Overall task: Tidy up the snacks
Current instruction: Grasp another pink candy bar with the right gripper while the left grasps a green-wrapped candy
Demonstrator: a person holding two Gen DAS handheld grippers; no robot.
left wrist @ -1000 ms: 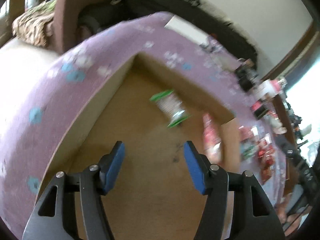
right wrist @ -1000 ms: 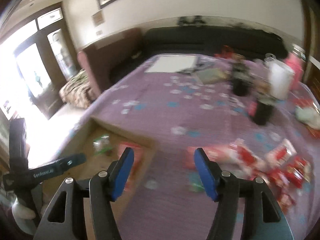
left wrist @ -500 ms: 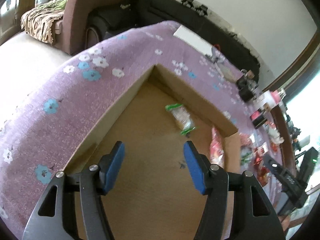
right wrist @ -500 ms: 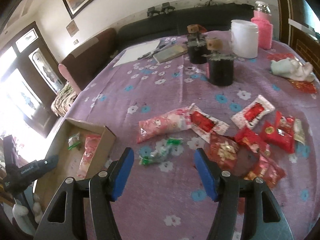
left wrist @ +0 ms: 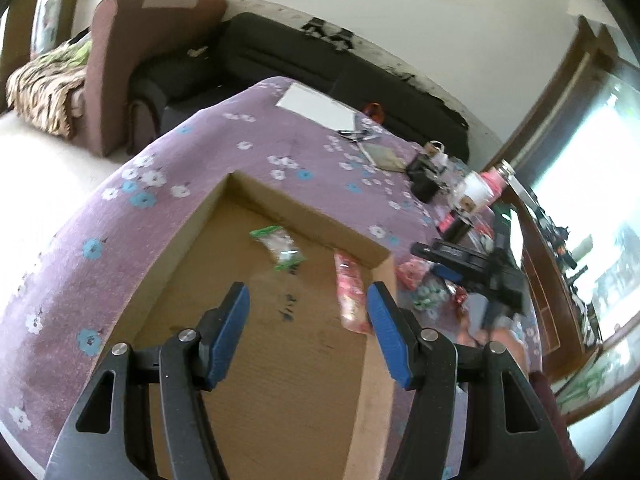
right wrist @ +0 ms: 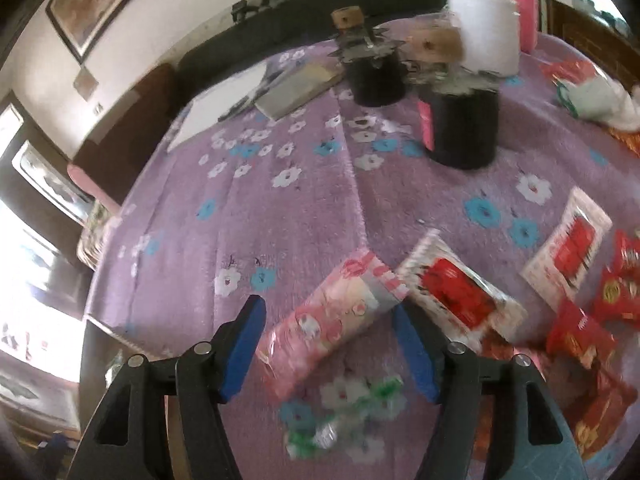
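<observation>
My left gripper (left wrist: 306, 334) is open and empty, hovering over the cardboard box (left wrist: 280, 380) on the purple flowered tablecloth. In the box lie a green-ended clear snack packet (left wrist: 278, 246) and a pink packet (left wrist: 350, 294). My right gripper (right wrist: 330, 350) is open and empty, low over the table. A pink snack packet (right wrist: 332, 320) lies between its fingers and a green-ended clear packet (right wrist: 344, 416) lies just below it. A red-and-white packet (right wrist: 460, 300) and several red packets (right wrist: 580, 332) lie to the right. The right gripper also shows in the left wrist view (left wrist: 472, 268).
Two black jars (right wrist: 464, 120) with tags, a white container (right wrist: 486, 36) and a pink jar (right wrist: 516, 4) stand at the back of the table. A notebook (right wrist: 296, 88) and white paper (right wrist: 222, 108) lie at the far left. A sofa (left wrist: 280, 64) runs behind the table.
My right gripper has moved down and forward onto the snack pile; the pink packet now sits between its fingers. My left gripper has stayed over the box, its view tilting slightly.
</observation>
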